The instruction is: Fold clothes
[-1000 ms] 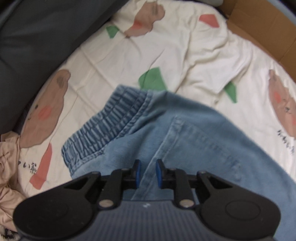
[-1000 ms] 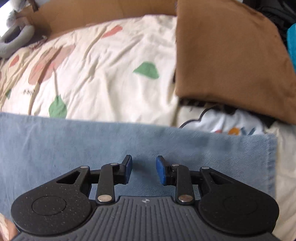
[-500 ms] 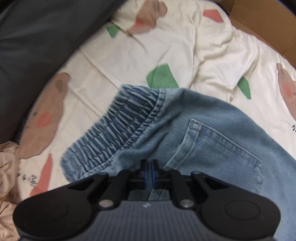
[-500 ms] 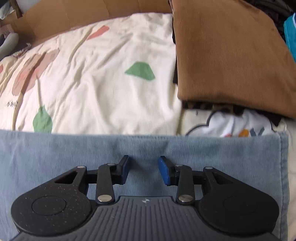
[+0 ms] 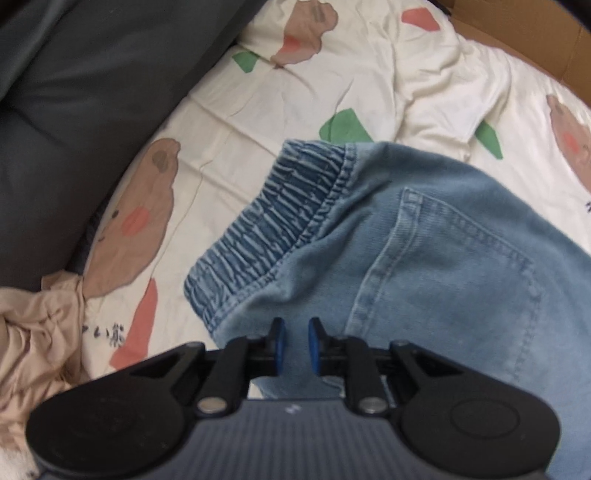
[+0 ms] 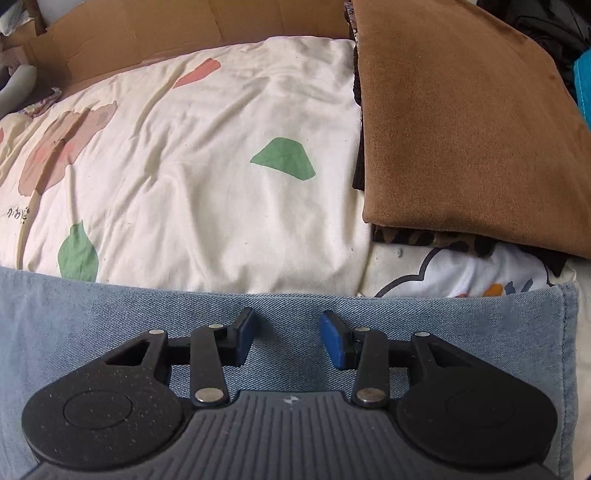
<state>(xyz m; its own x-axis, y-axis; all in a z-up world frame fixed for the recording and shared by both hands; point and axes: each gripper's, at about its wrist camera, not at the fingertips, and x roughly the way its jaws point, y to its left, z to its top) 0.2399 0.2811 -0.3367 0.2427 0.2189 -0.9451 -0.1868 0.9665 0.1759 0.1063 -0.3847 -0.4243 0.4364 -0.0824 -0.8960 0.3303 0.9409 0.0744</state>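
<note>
Bedroom: printed quilt [image 6: 207, 206], clothes pile [image 6: 469, 122]

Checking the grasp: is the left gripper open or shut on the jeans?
Open. The left gripper shows a clear gap between its blue pads above the jeans, with no denim pinched.

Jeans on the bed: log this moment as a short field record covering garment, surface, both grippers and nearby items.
garment: light blue jeans, elastic waistband and back pocket facing up
surface: cream printed bedsheet
left gripper: open, narrow gap, over the denim just below the waistband
right gripper: open wide, over a flat stretch of the jeans near a straight edge
nearby: brown folded cloth, beige garment, cardboard
fold status: none visible
</note>
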